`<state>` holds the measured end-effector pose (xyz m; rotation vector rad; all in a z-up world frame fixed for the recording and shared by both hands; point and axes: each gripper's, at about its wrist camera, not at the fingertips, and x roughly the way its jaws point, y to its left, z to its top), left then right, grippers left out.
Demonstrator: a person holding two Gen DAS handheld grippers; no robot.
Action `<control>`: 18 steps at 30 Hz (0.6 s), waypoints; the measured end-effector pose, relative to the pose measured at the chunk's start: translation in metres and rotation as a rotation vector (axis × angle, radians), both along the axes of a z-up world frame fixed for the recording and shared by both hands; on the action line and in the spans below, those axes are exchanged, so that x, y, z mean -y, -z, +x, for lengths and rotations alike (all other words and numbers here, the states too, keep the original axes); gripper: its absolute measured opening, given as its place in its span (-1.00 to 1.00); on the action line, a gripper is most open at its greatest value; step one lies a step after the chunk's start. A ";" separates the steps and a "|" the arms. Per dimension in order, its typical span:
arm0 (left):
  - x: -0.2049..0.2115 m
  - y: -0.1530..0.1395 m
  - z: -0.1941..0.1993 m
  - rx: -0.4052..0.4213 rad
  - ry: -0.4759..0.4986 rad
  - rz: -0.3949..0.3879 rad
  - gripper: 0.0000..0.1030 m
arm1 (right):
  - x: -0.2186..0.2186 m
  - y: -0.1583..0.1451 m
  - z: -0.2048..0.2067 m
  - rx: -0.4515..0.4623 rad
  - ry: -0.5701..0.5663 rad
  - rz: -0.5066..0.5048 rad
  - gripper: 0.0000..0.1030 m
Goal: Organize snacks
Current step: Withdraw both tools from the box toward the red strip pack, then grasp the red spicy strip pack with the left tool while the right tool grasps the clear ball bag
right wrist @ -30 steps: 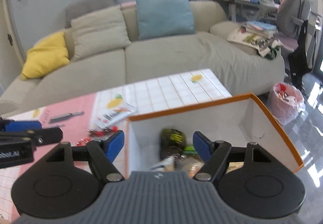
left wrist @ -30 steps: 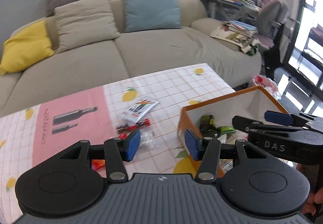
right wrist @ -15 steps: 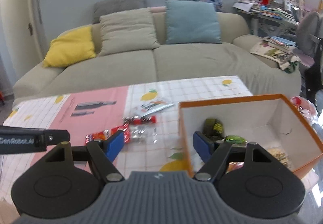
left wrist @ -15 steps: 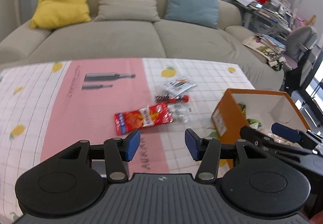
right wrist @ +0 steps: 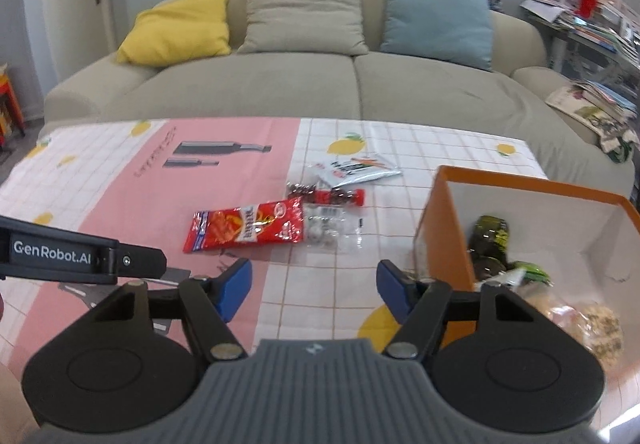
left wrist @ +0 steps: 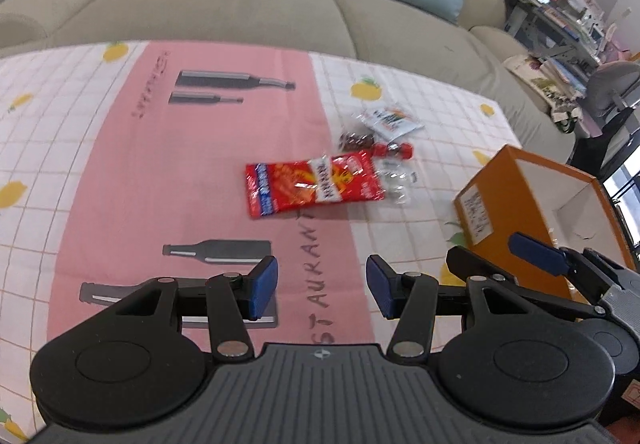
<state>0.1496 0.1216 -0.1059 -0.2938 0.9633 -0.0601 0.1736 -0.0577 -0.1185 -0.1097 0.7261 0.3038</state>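
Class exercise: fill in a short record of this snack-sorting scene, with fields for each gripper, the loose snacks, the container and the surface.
left gripper: open, empty, above the cloth
right gripper: open, empty
loose snacks: red packet, clear packet, red-capped tube, white sachet
container: orange box, open top, several snacks inside
surface: pink and white checked tablecloth

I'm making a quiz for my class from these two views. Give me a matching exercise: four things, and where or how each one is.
Things:
1. red bag
2. white pack
3. green packet
4. left tongs

States:
A. inside the orange box
B. open, empty
C. flat on the pink stripe
D. farthest toward the sofa

Pairs: 1-C, 2-D, 3-A, 4-B
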 end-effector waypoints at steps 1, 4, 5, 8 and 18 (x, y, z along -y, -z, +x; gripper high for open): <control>-0.002 0.004 0.003 -0.010 -0.001 0.001 0.20 | -0.004 0.005 0.005 -0.009 -0.014 -0.011 0.22; -0.008 0.013 0.015 -0.025 -0.004 0.003 0.24 | -0.011 0.018 0.017 -0.031 -0.037 -0.034 0.20; -0.009 0.015 0.020 -0.026 -0.001 0.004 0.24 | -0.014 0.022 0.022 -0.038 -0.045 -0.041 0.20; -0.008 0.019 0.036 -0.014 0.034 0.023 0.24 | -0.018 0.031 0.037 -0.056 -0.059 -0.058 0.20; 0.014 0.038 0.088 0.061 0.370 0.148 0.53 | -0.024 0.059 0.094 -0.095 -0.118 -0.156 0.19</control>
